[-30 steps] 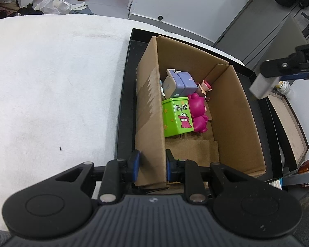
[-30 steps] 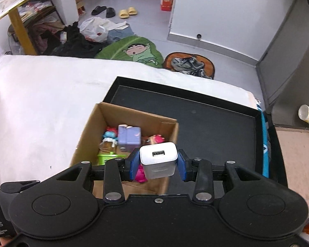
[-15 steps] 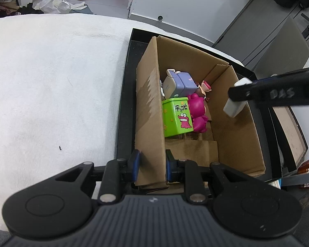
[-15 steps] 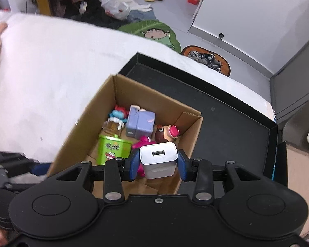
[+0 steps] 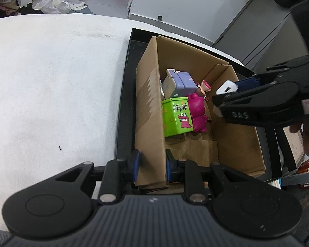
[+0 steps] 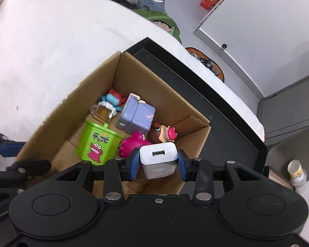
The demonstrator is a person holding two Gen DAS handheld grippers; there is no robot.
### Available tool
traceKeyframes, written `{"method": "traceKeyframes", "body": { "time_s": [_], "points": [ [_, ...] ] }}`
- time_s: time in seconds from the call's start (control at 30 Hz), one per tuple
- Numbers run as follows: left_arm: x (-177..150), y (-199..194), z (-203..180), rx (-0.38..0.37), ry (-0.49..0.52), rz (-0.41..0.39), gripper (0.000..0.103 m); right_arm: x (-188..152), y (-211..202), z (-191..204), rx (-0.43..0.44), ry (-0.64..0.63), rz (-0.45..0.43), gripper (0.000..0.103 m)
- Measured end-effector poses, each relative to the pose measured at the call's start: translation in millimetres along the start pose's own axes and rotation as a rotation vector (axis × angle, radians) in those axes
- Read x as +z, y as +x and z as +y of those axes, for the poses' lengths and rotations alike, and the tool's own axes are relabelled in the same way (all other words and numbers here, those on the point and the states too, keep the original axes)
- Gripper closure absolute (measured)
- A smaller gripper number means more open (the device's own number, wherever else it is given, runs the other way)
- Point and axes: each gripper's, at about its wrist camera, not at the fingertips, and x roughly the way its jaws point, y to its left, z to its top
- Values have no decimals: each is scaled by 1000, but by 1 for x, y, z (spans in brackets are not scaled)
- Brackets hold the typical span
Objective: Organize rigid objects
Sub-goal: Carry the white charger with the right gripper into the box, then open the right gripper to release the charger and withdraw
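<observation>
white fleecy bed (image 5: 51,86): left gripper (image 5: 151,164) jaws clamp brown cardboard box (image 5: 148,107) wall; right gripper (image 6: 158,163) jaws grip white usb charger cube (image 6: 158,158); release low, in bare corner.

Evenly and brightly lit from overhead, no single lamp in view. Soft, faint shadows only: a dim patch inside the cardboard box (image 5: 234,144) along its lower wall, another under the black tray (image 6: 232,123) rim. Near blown-out white across the cloth (image 5: 51,82) on the left of both views, weave barely legible there. Mild sheen on the green tin (image 6: 96,142) and the white charger (image 6: 158,160). Strong fisheye bending toward all edges, straight walls curved at upper right. Slight motion smear in the right wrist view, worst at far left; left wrist view crisp at centre, softer at the right margin.
</observation>
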Motion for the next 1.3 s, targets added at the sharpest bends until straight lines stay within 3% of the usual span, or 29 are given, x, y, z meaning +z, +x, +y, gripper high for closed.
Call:
{"method": "traceKeyframes", "body": {
  "time_s": [0.33,0.87,1.3],
  "points": [
    [0,1,1,-4,-1,1,81,4,19,1,-52,-1,26,64],
    [0,2,1,-1,-2,4,81,-4,-8,-17,17,88,-25,60],
    [8,2,-5,34,34,21,81,-36,-58,-59,106,286,-82,44]
  ]
}}
